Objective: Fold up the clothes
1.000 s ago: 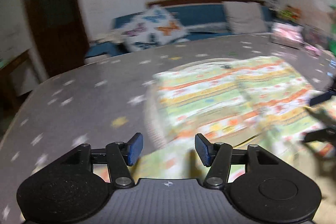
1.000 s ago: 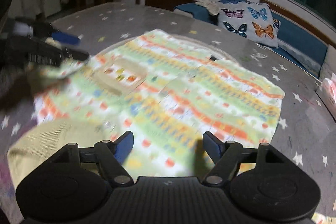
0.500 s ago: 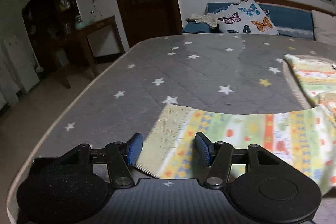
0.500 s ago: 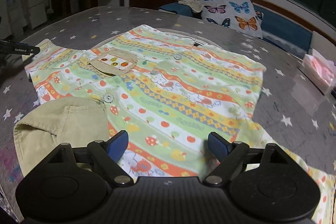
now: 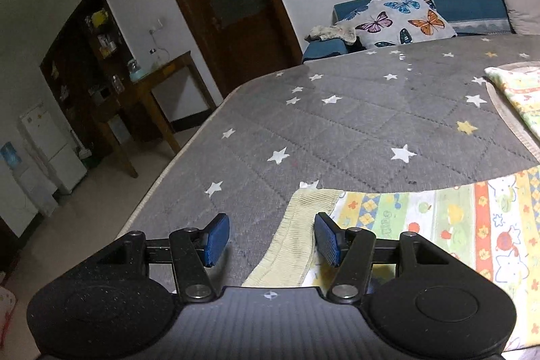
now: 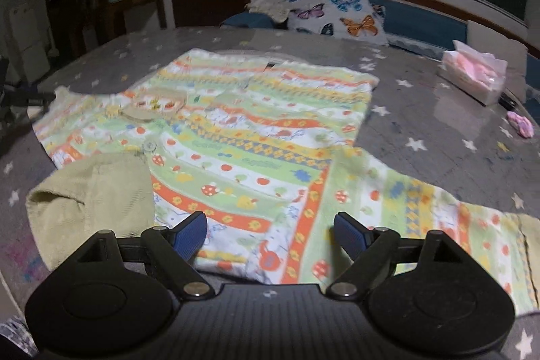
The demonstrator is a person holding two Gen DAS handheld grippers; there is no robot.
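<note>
- The left wrist view alone shows the ribbed sleeve cuff [image 5: 297, 242] lying between the parted blue pads of the left gripper [image 5: 271, 240], on the grey star-print mattress [image 5: 354, 123].
- The right wrist view alone shows the whole patterned shirt [image 6: 243, 137] spread flat, its olive hood [image 6: 91, 191] at 9 o'clock and a tissue pack [image 6: 472, 80] at 2 o'clock.
- The right gripper [image 6: 270, 233] hangs over the shirt's near edge, jaws wide apart, gripping nothing.
- Half a second ago the cuff sat at the same spot between the left pads; the right view has shifted slightly and blurred.
</note>
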